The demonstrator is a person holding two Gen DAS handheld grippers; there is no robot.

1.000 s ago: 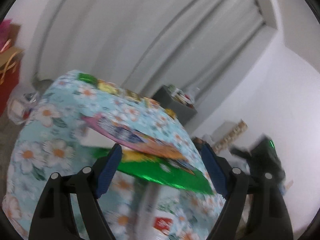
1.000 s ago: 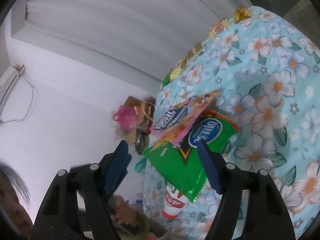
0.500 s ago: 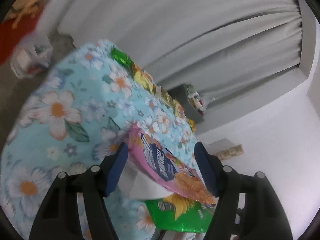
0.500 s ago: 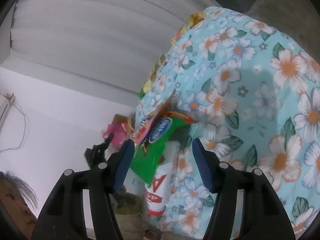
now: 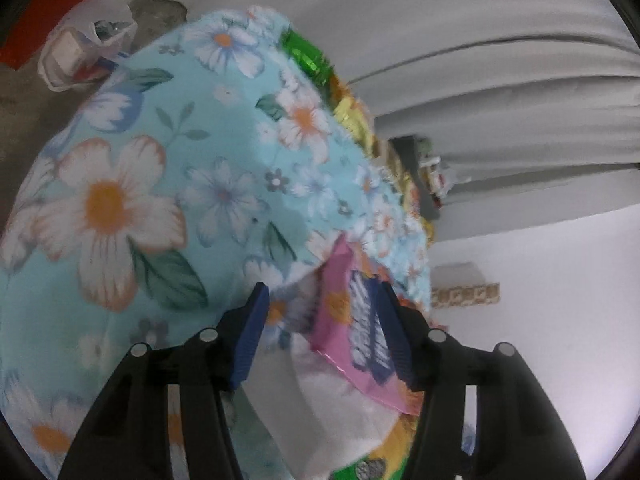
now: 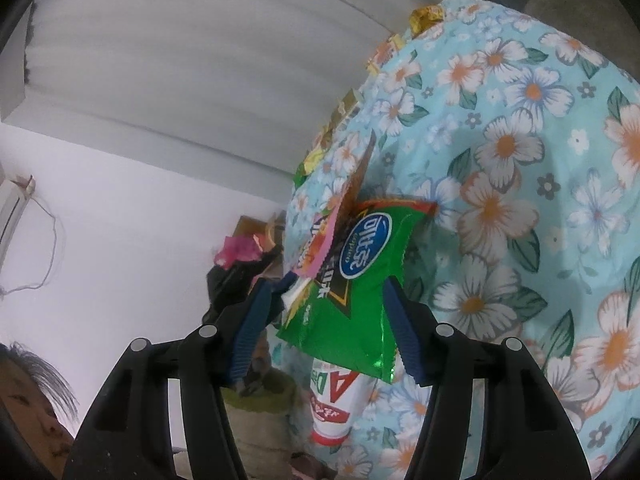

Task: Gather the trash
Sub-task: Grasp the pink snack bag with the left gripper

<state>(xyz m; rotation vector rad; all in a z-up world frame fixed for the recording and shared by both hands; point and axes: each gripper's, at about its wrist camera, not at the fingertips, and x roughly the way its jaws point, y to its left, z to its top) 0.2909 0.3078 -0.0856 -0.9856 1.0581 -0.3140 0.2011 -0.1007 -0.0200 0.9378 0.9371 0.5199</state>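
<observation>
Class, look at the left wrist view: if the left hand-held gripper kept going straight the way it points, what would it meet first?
Probably the pink wrapper, already between the closing fingers of the left hand-held gripper, with a white tissue under it; behind lies the flowered cloth. Depth is unclear.

Both cameras ride on the handheld grippers and look out along their blue fingers, which rise from the bottom of each frame. The left wrist view sits very close over the flowered tablecloth (image 5: 168, 168), tilted down, curtain at upper right. The right wrist view stands slightly further back, cloth filling its right half, white wall on the left. Both share the pink wrapper (image 5: 352, 332) and green snack bag (image 6: 360, 280).
</observation>
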